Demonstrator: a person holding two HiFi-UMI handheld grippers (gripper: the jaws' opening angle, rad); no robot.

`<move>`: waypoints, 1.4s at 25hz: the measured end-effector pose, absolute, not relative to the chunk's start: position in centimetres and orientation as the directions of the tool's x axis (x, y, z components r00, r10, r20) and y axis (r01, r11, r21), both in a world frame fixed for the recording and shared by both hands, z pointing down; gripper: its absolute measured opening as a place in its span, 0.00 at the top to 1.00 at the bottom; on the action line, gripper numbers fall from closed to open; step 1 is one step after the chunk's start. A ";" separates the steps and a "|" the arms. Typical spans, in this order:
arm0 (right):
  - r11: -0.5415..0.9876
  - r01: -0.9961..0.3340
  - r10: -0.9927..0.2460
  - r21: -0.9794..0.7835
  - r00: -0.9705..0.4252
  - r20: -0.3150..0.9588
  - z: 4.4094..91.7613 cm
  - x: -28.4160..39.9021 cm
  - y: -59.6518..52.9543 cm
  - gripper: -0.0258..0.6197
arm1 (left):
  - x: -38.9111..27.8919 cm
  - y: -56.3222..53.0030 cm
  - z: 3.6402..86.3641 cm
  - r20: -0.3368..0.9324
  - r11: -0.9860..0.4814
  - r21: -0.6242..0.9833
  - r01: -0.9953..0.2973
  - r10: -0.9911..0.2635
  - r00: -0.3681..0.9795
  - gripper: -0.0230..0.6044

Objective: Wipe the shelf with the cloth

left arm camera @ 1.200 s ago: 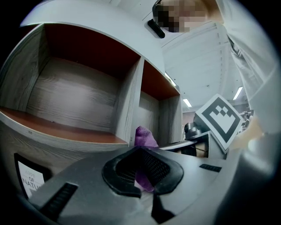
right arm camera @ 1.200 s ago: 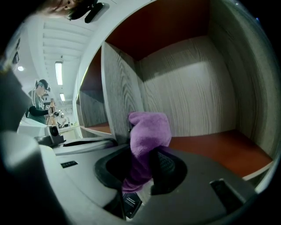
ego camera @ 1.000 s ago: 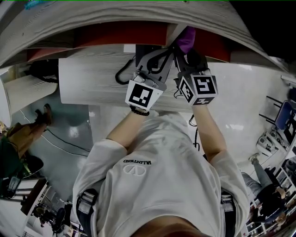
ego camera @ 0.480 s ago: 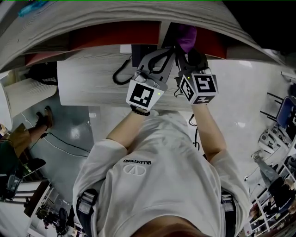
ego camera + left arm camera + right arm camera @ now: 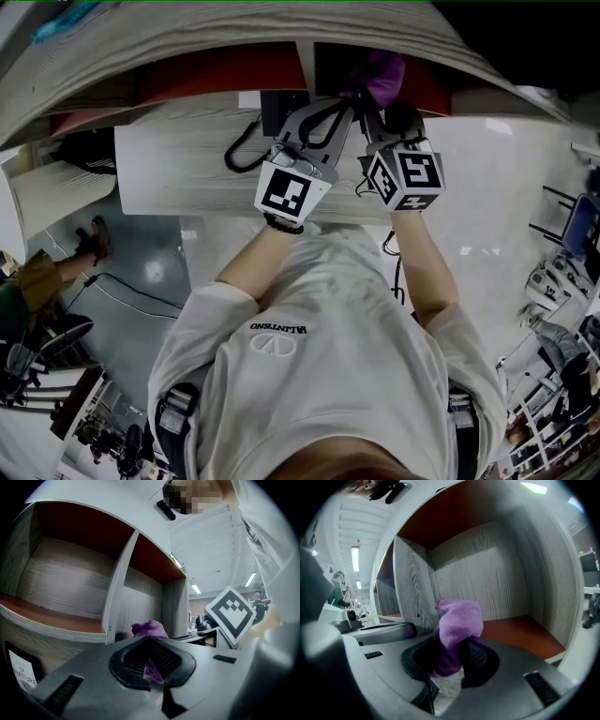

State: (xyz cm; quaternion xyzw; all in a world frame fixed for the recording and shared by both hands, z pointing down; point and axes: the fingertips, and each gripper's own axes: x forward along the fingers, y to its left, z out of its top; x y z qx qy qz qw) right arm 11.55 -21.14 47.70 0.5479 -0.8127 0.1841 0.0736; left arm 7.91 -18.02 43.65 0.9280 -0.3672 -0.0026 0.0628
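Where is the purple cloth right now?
The purple cloth is pinched between the fingers of the right gripper, before the right-hand shelf compartment, just right of the divider.

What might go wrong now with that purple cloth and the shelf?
The purple cloth is bunched into a lump in the right hand-held gripper, so it may touch only a small patch of the red shelf floor and miss spots. The upright divider stands close beside the cloth, so the gripper might bump it. The left hand-held gripper is close alongside too; the two could knock together.
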 end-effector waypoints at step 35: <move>0.210 -0.947 -0.908 -0.244 -0.282 0.311 47.3 21.2 -19.4 0.80 | 14.0 -16.3 42.3 0.041 -0.757 0.090 -0.648 -0.647 0.762 0.96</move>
